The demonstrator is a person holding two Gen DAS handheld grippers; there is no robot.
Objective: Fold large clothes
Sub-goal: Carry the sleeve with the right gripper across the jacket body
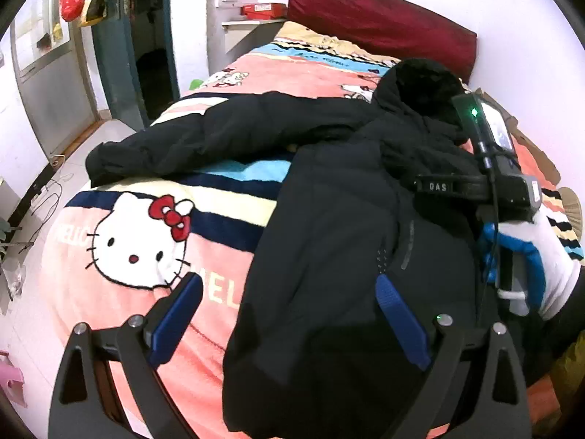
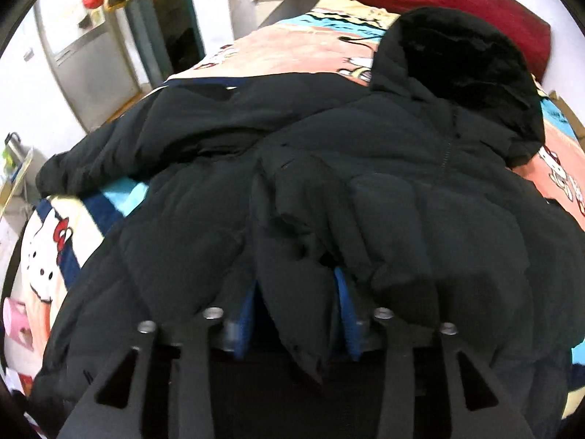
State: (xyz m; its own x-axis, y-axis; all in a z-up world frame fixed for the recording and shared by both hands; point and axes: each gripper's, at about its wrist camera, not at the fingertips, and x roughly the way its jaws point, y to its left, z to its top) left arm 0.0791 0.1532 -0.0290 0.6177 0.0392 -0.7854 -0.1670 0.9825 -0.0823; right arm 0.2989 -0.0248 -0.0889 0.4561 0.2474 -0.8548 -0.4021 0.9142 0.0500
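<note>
We are at the bed (image 1: 139,292), where the black padded coat (image 1: 329,256) lies spread over the cartoon blanket (image 1: 226,73), hood (image 1: 420,84) toward the red pillow (image 1: 380,22) and one sleeve (image 1: 204,135) stretched out to the side. By our reading the fold is only starting: the near part of the coat is doubled over, the sleeve is not yet brought in. Our left tongs (image 1: 289,314) hang over the coat's near edge with their blue pads wide apart and nothing between them. Our right tongs (image 2: 296,314) have a bunch of coat fabric between the pads, which stand part open; whether they press on it we cannot tell, since the cloth covers the tips. The next move, we judge, calls for a firm hold on that bunch and on the sleeve cuff, then carrying both across the body. The coat's hem is cut off at the bottom of both views, and the right-wrist view is blurred.
</note>
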